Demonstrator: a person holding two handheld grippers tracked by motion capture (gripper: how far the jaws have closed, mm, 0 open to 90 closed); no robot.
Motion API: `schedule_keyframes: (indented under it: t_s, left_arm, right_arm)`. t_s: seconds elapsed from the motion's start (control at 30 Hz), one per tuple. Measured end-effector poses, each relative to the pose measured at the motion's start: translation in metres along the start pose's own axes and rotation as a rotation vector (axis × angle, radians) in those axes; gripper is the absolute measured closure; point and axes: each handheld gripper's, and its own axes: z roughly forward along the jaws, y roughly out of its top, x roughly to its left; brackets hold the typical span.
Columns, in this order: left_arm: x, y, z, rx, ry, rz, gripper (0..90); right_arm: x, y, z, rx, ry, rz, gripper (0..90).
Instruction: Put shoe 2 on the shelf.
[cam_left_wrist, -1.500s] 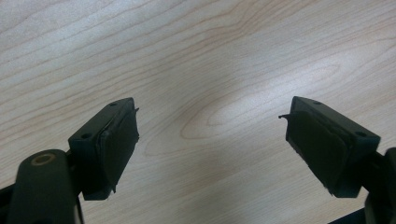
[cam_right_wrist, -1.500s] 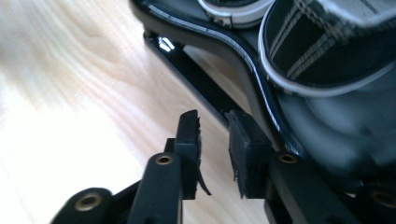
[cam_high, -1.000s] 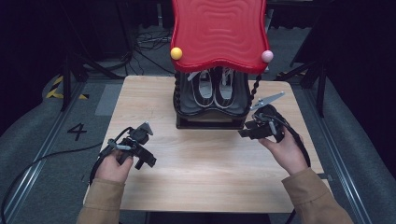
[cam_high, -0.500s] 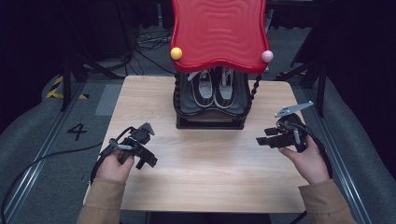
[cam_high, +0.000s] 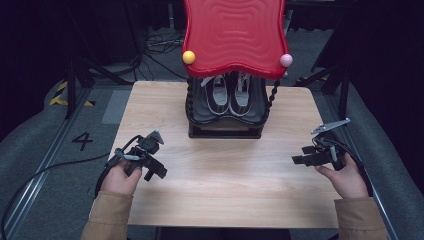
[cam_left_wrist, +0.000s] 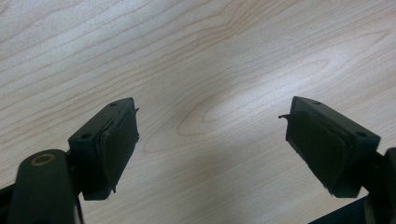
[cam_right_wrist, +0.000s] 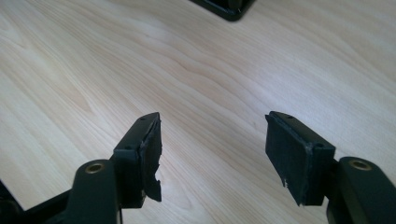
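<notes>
I look down on a light wooden desk (cam_high: 220, 170). At its far side, in the middle, stands a small black stand (cam_high: 225, 125) with twisty posts. It has a big wavy red top (cam_high: 234, 35). A yellow ball (cam_high: 188, 57) sits on the top's near left corner and a pink ball (cam_high: 286, 60) on its near right corner. Under the red top, on the stand's shelf, a pair of shoes (cam_high: 229, 95) lies side by side. They are dark with white parts.

My left gripper (cam_high: 152, 167) is on the near left part of the desk, held in my left hand (cam_high: 122, 175). In the left gripper view its jaws are spread wide apart. Only bare wood shows between them, so they pinch nothing.

My right gripper (cam_high: 299, 156) is near the right edge of the desk, held in my right hand (cam_high: 342, 175). It points left, toward the middle of the desk. A grey plate (cam_high: 330, 126) sticks up on top of it. In the right gripper view its jaws are also spread apart with bare wood between them. A dark corner of the stand (cam_right_wrist: 226, 7) peeks in at the top of that view.

Both grippers are well apart from the stand and from each other. A cable (cam_high: 45, 172) trails from the left gripper off the desk to the grey floor (cam_high: 40, 150), where a number 4 (cam_high: 82, 141) is marked.
</notes>
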Motion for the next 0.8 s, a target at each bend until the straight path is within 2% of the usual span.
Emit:
schedule_keyframes:
  t_s: [0.07, 0.17, 0.4, 0.63, 0.8]
  left_arm:
    - [0.0, 0.0, 0.0, 0.001, -0.001, -0.001, 17.3]
    - [0.001, 0.0, 0.001, 0.006, -0.004, -0.004, 17.3]
    - [0.003, 0.0, 0.004, 0.011, -0.004, -0.008, 17.3]
    - [0.002, 0.001, 0.005, 0.016, -0.004, -0.003, 17.3]
    - [0.001, 0.001, 0.007, 0.026, -0.006, 0.0, 17.3]
  right_arm:
    - [-0.002, -0.002, 0.003, 0.016, -0.004, 0.009, 36.2]
    - [-0.009, -0.007, 0.016, 0.079, -0.013, 0.025, 35.8]
    - [-0.015, -0.013, 0.038, 0.178, -0.011, 0.028, 35.2]
    - [-0.011, -0.016, 0.061, 0.284, -0.017, 0.003, 35.8]
    - [-0.004, -0.017, 0.071, 0.352, -0.029, -0.031, 35.5]
